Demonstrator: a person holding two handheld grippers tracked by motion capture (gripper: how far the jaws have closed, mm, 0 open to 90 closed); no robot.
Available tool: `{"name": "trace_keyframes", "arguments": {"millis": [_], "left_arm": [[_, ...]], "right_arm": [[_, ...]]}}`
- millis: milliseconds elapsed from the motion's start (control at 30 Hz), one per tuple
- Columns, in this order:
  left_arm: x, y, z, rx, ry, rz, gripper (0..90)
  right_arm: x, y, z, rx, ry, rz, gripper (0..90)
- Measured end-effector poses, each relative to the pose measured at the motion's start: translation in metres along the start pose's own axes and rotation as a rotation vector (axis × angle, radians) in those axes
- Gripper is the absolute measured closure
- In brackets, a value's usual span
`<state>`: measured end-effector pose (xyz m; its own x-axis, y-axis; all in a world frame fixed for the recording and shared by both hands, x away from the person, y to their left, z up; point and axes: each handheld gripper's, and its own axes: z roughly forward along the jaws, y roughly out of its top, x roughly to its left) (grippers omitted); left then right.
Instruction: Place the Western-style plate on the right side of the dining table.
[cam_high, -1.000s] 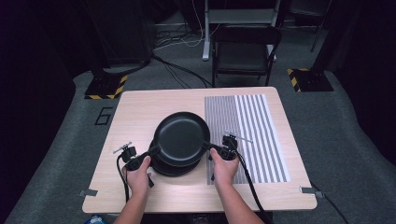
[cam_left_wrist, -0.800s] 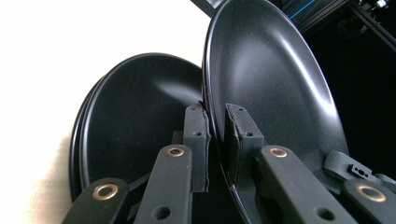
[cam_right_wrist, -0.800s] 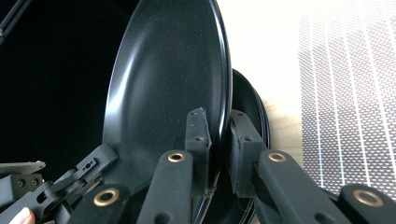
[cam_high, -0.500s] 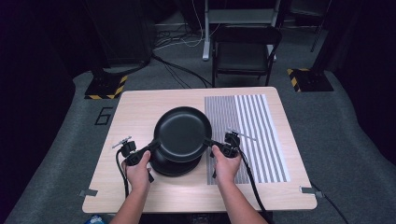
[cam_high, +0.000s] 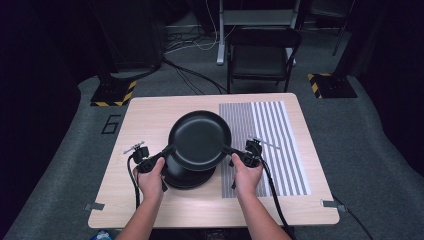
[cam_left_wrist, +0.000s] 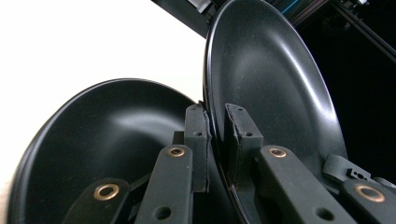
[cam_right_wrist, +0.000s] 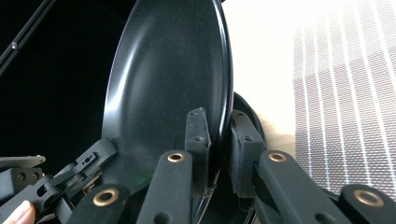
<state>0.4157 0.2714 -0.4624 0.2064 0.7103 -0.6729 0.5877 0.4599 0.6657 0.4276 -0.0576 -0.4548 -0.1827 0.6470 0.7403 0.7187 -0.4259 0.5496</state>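
A black round plate (cam_high: 200, 137) hangs above a second black plate (cam_high: 187, 175) that rests on the wooden table (cam_high: 150, 120). My left gripper (cam_high: 167, 150) is shut on the upper plate's left rim (cam_left_wrist: 212, 107), and my right gripper (cam_high: 227, 150) is shut on its right rim (cam_right_wrist: 224, 93). In the left gripper view the lower plate (cam_left_wrist: 107, 140) lies below and to the left of the jaws. In the right gripper view the lower plate's edge (cam_right_wrist: 252, 121) peeks out behind the held plate.
A grey-and-white striped mat (cam_high: 272, 145) covers the table's right half. Behind the table stand a black chair (cam_high: 262, 55) and cables on the grey floor. Tape tabs mark the table's front corners (cam_high: 95, 206).
Both hands have lifted the upper plate a little higher off the lower one; it now appears further from the plate on the table.
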Motion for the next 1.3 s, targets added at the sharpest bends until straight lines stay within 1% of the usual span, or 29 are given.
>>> {"name": "trace_keyframes", "arguments": {"millis": [100, 433, 567, 633, 667, 700, 933, 1033, 1067, 1133, 1200, 1300], "left_arm": [[-0.005, 0.001, 0.004, 0.0, -0.012, 0.002, 80.4], [-0.021, 0.001, 0.021, 0.034, -0.045, 0.026, 80.5], [-0.028, 0.0, 0.03, 0.045, -0.062, 0.029, 80.7], [-0.032, -0.001, 0.035, 0.054, -0.071, 0.028, 80.8], [-0.033, -0.001, 0.037, 0.057, -0.075, 0.031, 80.8], [-0.035, -0.002, 0.039, 0.065, -0.079, 0.037, 80.8], [-0.049, -0.009, 0.056, 0.097, -0.111, 0.044, 80.9], [-0.054, -0.012, 0.062, 0.11, -0.12, 0.047, 80.9], [-0.055, -0.013, 0.063, 0.116, -0.123, 0.045, 81.0], [-0.057, -0.014, 0.065, 0.115, -0.128, 0.051, 80.9], [-0.06, -0.016, 0.068, 0.124, -0.132, 0.051, 81.0], [-0.063, -0.018, 0.071, 0.126, -0.136, 0.051, 81.0]], "right_arm": [[-0.001, 0.002, -0.005, -0.009, -0.002, 0.004, 79.7], [-0.011, 0.01, -0.022, -0.045, -0.019, 0.014, 79.5], [-0.015, 0.013, -0.031, -0.061, -0.03, 0.027, 79.5], [-0.018, 0.014, -0.036, -0.066, -0.033, 0.042, 79.5], [-0.02, 0.015, -0.038, -0.071, -0.036, 0.037, 79.5], [-0.021, 0.016, -0.041, -0.073, -0.038, 0.045, 79.5], [-0.033, 0.021, -0.059, -0.098, -0.059, 0.067, 79.6], [-0.038, 0.021, -0.066, -0.108, -0.07, 0.068, 79.5], [-0.039, 0.022, -0.069, -0.112, -0.074, 0.065, 79.6], [-0.041, 0.022, -0.072, -0.121, -0.079, 0.069, 79.6], [-0.043, 0.021, -0.076, -0.126, -0.082, 0.073, 79.6], [-0.045, 0.021, -0.079, -0.132, -0.088, 0.078, 79.5]]}}
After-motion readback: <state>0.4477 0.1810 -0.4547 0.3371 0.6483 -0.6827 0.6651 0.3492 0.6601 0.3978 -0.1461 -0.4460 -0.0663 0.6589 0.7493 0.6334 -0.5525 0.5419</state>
